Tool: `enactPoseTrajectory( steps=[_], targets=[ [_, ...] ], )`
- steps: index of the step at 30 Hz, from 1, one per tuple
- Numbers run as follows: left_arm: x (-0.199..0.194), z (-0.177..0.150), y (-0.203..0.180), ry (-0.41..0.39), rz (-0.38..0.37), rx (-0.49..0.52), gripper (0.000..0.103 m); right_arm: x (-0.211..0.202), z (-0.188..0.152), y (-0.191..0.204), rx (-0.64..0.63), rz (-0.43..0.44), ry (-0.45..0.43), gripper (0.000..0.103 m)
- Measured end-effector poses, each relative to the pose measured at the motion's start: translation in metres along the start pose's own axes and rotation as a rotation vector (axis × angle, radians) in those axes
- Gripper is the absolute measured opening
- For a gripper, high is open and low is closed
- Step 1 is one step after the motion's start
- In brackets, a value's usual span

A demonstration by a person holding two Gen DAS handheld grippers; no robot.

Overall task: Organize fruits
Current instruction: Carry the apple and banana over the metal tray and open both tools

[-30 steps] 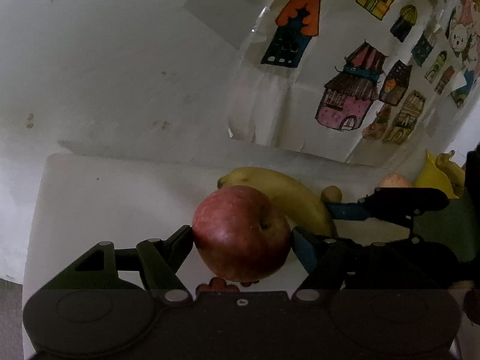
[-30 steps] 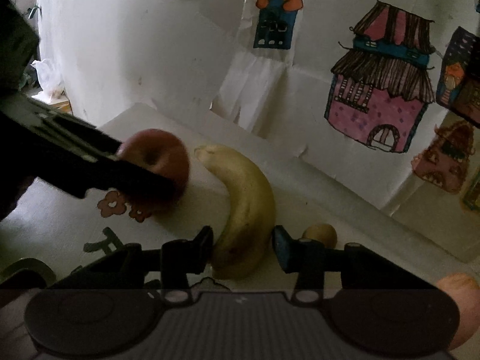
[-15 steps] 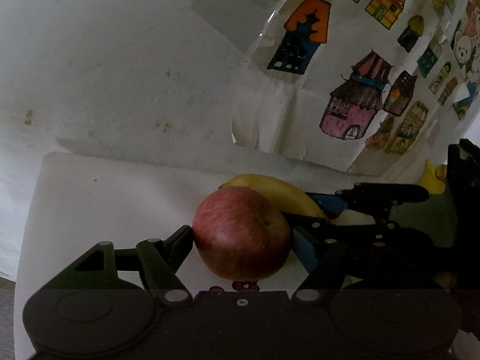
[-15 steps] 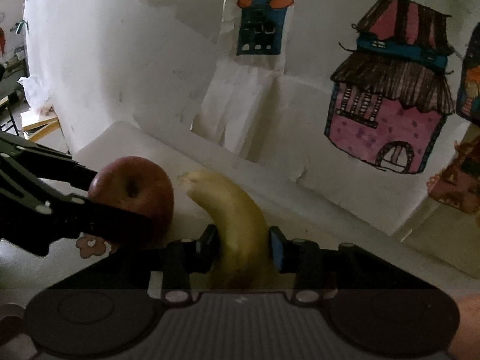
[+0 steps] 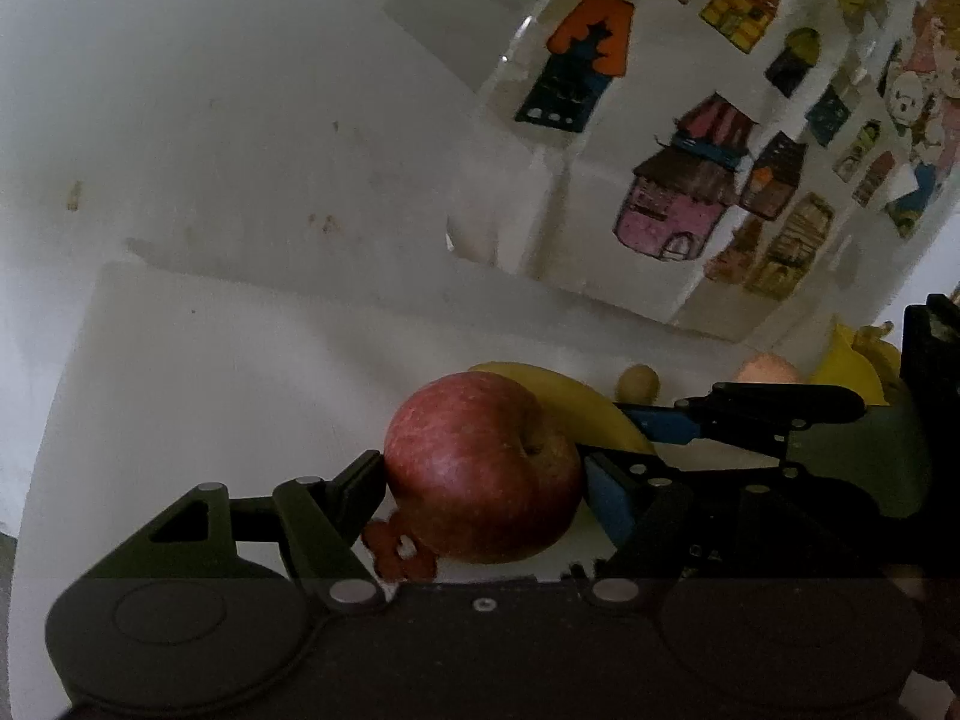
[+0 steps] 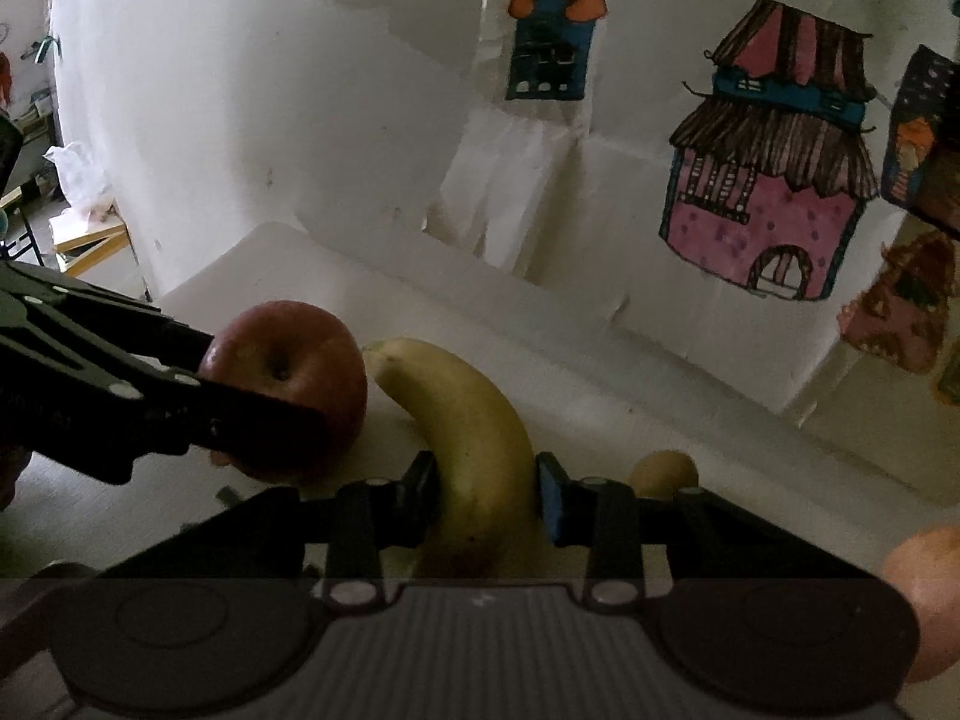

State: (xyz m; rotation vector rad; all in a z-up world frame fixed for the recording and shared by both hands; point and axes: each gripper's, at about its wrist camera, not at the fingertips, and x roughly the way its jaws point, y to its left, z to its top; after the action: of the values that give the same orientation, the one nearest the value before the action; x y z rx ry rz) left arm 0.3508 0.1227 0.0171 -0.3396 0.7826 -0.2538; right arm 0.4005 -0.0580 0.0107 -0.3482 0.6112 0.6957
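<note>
A red apple [image 5: 480,468] sits between the fingers of my left gripper [image 5: 483,486], which is shut on it just above the white table [image 5: 210,396]. A yellow banana [image 6: 468,420] lies curved beside the apple, and my right gripper [image 6: 487,489] is shut on its near half, blue pads pressing both sides. In the right wrist view the apple [image 6: 288,354] and the left gripper [image 6: 264,384] are at the left. In the left wrist view the banana [image 5: 576,408] shows behind the apple, with the right gripper [image 5: 654,450] around it.
A small brownish fruit [image 6: 663,471] lies right of the banana. An orange-pink fruit [image 6: 924,588] is at the far right, and yellow fruit [image 5: 852,360] beyond it. A paper sheet with house drawings [image 6: 768,192] hangs on the white wall behind. A red flower print [image 5: 399,552] marks the table.
The right gripper's jaws, which stood apart on both sides of the banana, have closed onto it. The left gripper still holds the apple in about the same place.
</note>
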Motion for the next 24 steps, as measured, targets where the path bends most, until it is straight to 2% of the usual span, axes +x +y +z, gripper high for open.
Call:
enactPoseTrajectory(
  steps=[11, 24],
  targets=[
    [-0.014, -0.022, -0.009, 0.013, -0.045, -0.032, 0.073, -0.034, -0.016, 0.004, 0.008, -0.017, 0.008, 0.039],
    [-0.052, -0.029, -0.043, -0.038, -0.104, 0.001, 0.073, -0.097, -0.030, 0.001, 0.050, -0.062, -0.049, 0.039]
  ],
)
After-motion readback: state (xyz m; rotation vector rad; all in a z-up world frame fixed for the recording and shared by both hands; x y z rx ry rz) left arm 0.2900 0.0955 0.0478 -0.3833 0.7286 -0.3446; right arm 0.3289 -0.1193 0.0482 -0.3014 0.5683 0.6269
